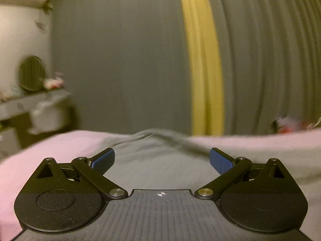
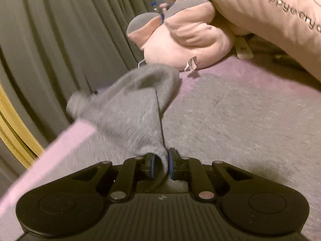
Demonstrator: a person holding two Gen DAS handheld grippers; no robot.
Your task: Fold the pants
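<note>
Two wrist-camera views over a bed covered with a pink sheet (image 1: 40, 154), on which grey pants (image 2: 230, 124) lie spread.

In the right wrist view, the right tool (image 2: 161, 163) is closed narrow on a pinch of the grey fabric, and a flap of the pants rises from its fingers in a loose, lifted fold toward the bed's far edge. The rest of the garment lies flat to the right of the flap. In the left wrist view, the left tool (image 1: 161, 160) is spread wide and holds nothing; it hovers low over flat grey cloth, with a raised ridge of fabric just beyond its fingertips.

The folding looks to be at an early or middle stage: one part is lifted for carrying over, but no finished, neat stack shows. Laying the flap down and making further folds appear to remain.

Around the work: a pink plush toy (image 2: 190, 40) sits just beyond the pants near the bed's far edge, close enough to crowd the fold. A beige printed pillow (image 2: 270, 10) rests beside it. Grey curtains (image 1: 120, 60) hang behind the bed.
</note>
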